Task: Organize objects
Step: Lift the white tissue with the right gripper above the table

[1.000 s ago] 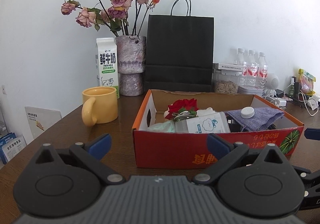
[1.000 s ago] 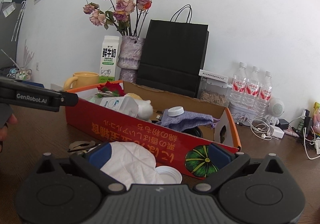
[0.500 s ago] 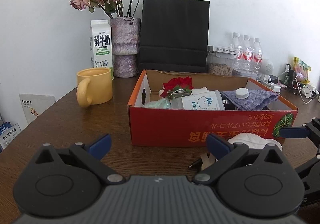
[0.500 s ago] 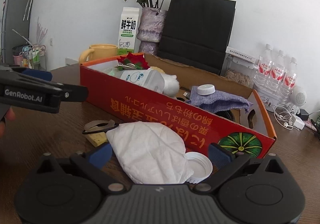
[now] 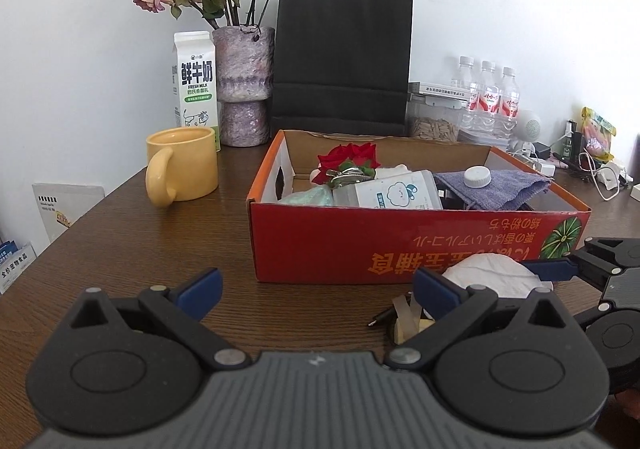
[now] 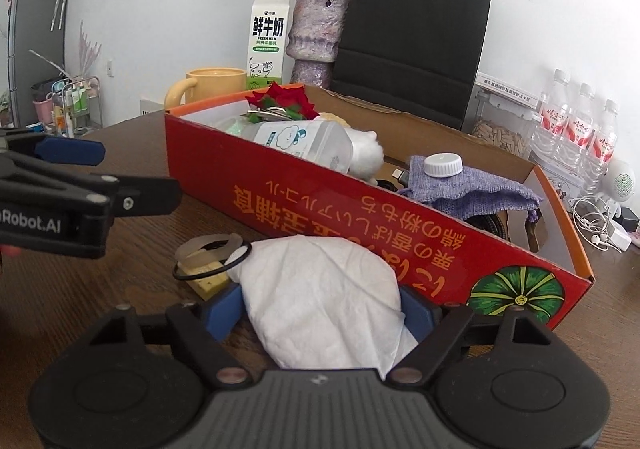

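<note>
Crumpled white face mask (image 6: 320,289) on brown table (image 6: 120,289) against red box (image 6: 320,201); right gripper (image 6: 318,315) closing, blue pads flanking it. Left gripper (image 5: 318,289) spread, empty. Carton (image 6: 266,37) reading "FRESH MILK"; "Robot.AI" on gripper body.

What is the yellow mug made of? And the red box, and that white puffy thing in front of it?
The yellow mug looks like glazed ceramic: thick walls, smooth, soft shine. The red box looks like printed cardboard: brown raw board shows inside, with folded edges. The white mask looks like soft non-woven fabric, matte and creased, though paper is possible. The right gripper is closing around it.
</note>
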